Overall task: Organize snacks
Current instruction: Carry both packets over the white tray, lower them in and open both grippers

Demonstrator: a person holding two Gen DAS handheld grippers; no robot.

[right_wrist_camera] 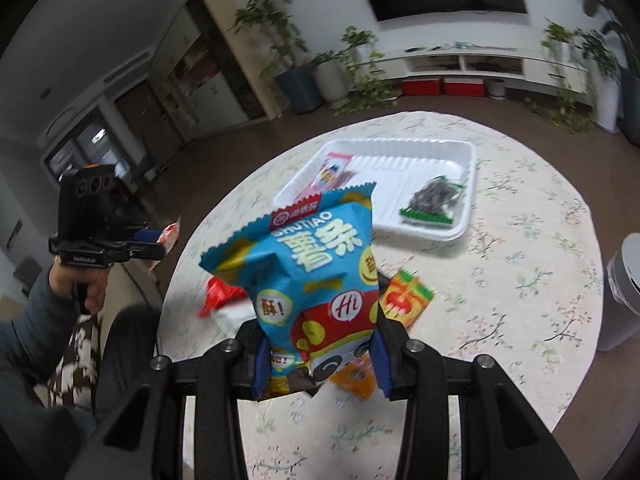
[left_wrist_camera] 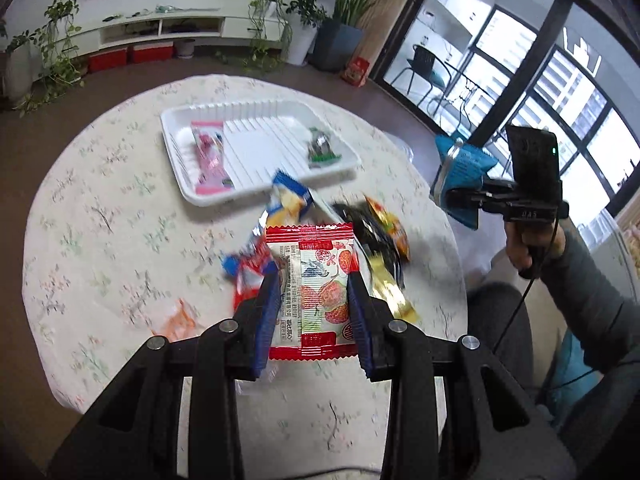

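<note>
My left gripper [left_wrist_camera: 314, 280] is shut on a red-and-white snack packet [left_wrist_camera: 316, 288] and holds it above the round table. My right gripper [right_wrist_camera: 318, 340] is shut on a blue crisp bag [right_wrist_camera: 308, 276], lifted over the table's near side; the bag also shows in the left wrist view [left_wrist_camera: 460, 176]. A white ribbed tray [left_wrist_camera: 280, 120] sits at the table's far side, also in the right wrist view [right_wrist_camera: 472, 184]. It holds a pink packet [left_wrist_camera: 208, 156] and a green-edged clear packet [left_wrist_camera: 322, 148]. Several loose snack packets [left_wrist_camera: 384, 220] lie in a pile under my left gripper.
The table has a floral cloth [left_wrist_camera: 100, 200]. An orange packet [left_wrist_camera: 180, 318] lies near its left front. An orange-green packet [right_wrist_camera: 406, 298] lies beside the blue bag. A grey bin [right_wrist_camera: 624, 288] stands to the right. Potted plants [left_wrist_camera: 340, 28] and a TV shelf stand behind.
</note>
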